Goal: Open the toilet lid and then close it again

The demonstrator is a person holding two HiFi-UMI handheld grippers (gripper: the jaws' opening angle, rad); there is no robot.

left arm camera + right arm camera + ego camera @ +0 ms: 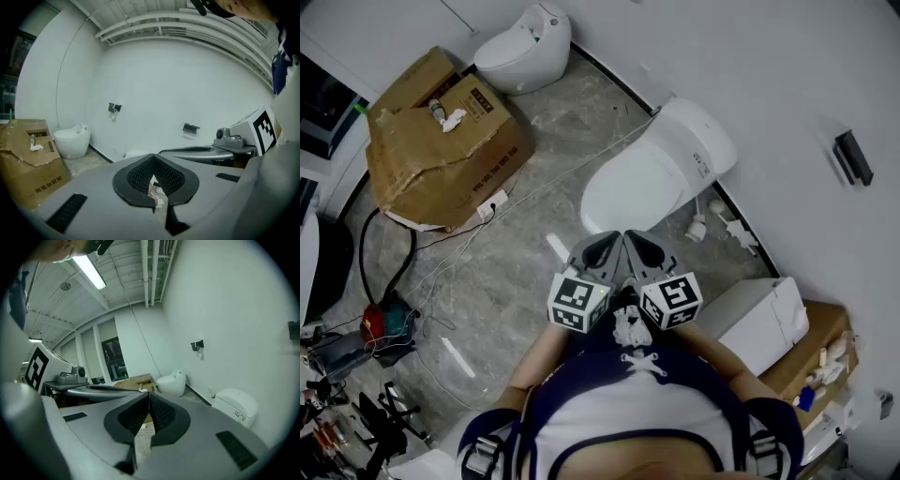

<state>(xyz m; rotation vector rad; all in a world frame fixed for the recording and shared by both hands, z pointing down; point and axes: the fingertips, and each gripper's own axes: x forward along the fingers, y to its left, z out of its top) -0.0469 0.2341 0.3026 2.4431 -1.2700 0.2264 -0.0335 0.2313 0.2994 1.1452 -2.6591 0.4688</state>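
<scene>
The left gripper (153, 160) and right gripper (149, 397) hold their jaws closed on nothing, side by side at the person's chest. The toilet (694, 150) stands on the floor (516, 272) ahead, well apart from them, with its lid (633, 192) down. Judging by this, either nothing is begun or everything is done.

A: What does the person wear?

B: A dark navy top with white panels (628, 412), a white laced bow (640, 363) at the chest, and grey buckled shoulder straps (480, 457).

A: And the tools?

B: The grey wedge-shaped left gripper (609, 242) and right gripper (639, 244) have black ribbed pads (140, 177). Each carries a white cube with black square markers (577, 302).
</scene>
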